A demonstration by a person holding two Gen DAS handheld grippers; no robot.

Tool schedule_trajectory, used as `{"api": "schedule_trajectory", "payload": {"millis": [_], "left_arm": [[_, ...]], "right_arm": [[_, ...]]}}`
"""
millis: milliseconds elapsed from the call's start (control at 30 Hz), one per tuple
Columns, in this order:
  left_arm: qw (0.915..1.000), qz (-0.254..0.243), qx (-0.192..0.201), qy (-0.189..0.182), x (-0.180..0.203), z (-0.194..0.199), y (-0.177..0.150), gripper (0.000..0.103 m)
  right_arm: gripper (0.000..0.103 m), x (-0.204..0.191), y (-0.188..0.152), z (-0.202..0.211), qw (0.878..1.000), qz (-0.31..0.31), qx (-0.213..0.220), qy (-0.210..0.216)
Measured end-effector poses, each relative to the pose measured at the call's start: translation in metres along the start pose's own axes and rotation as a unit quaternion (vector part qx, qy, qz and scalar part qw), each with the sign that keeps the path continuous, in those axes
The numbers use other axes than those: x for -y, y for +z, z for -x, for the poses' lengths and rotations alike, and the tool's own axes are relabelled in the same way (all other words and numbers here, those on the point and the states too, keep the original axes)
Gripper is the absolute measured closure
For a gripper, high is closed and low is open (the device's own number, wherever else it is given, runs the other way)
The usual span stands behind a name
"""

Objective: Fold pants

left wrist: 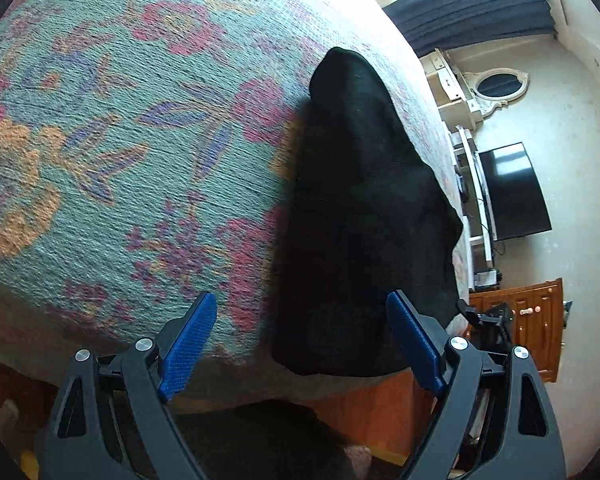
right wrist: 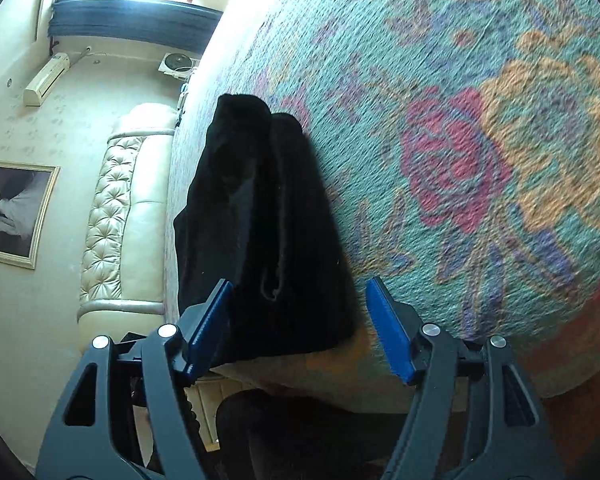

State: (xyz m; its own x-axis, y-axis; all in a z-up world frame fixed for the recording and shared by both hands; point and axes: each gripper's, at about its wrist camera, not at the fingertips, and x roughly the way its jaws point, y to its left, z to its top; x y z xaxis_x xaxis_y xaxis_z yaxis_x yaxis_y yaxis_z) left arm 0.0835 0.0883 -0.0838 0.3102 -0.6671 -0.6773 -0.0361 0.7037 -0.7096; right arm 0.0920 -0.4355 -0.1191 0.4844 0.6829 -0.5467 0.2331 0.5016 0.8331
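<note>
Your pants (left wrist: 364,216) lie on the bed (left wrist: 140,160), long axis running away from you. Both claws gape empty: the left gripper (left wrist: 300,336) and right gripper (right wrist: 300,320) each face the near end.

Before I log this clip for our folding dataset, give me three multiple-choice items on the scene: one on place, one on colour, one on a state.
1. Where do the pants lie?
A. on the floral bedspread
B. on the floor
C. on a chair

2. What colour are the pants?
A. red
B. black
C. white

3. How is the left gripper?
A. shut on the pants
B. shut on nothing
C. open

Answers: 1 A, the bedspread surrounds them; 2 B, the cloth is uniformly black; 3 C, its blue pads stand wide apart, as do the right gripper's.
</note>
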Motion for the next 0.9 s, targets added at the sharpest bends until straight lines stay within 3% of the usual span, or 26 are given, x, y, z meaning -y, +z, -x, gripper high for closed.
{"api": "schedule_trajectory", "payload": {"millis": [167, 333, 400, 467, 600, 900], "left_arm": [[0.9992, -0.023, -0.012, -0.029, 0.011, -0.010, -0.005, 0.018], [0.9974, -0.003, -0.033, -0.065, 0.009, -0.030, -0.005, 0.018], [0.9974, -0.009, -0.030, -0.065, 0.010, -0.034, -0.007, 0.018], [0.9975, -0.013, -0.027, -0.064, 0.010, -0.035, -0.009, 0.018], [0.9985, -0.032, -0.029, -0.032, 0.016, -0.032, -0.011, 0.034], [0.9971, -0.071, -0.020, 0.016, 0.032, -0.033, -0.012, 0.046]], "right_arm": [[0.032, 0.002, -0.006, -0.013, 0.999, -0.007, -0.016, 0.029], [0.034, 0.011, -0.007, -0.015, 0.999, -0.020, -0.014, 0.047], [0.049, 0.011, -0.009, -0.016, 1.000, -0.006, -0.015, 0.027], [0.055, 0.011, -0.012, -0.018, 1.000, 0.002, -0.015, 0.018], [0.060, 0.022, -0.014, -0.015, 0.999, 0.001, -0.017, 0.027], [0.060, 0.022, -0.019, -0.016, 1.000, 0.010, -0.013, 0.025]]}}
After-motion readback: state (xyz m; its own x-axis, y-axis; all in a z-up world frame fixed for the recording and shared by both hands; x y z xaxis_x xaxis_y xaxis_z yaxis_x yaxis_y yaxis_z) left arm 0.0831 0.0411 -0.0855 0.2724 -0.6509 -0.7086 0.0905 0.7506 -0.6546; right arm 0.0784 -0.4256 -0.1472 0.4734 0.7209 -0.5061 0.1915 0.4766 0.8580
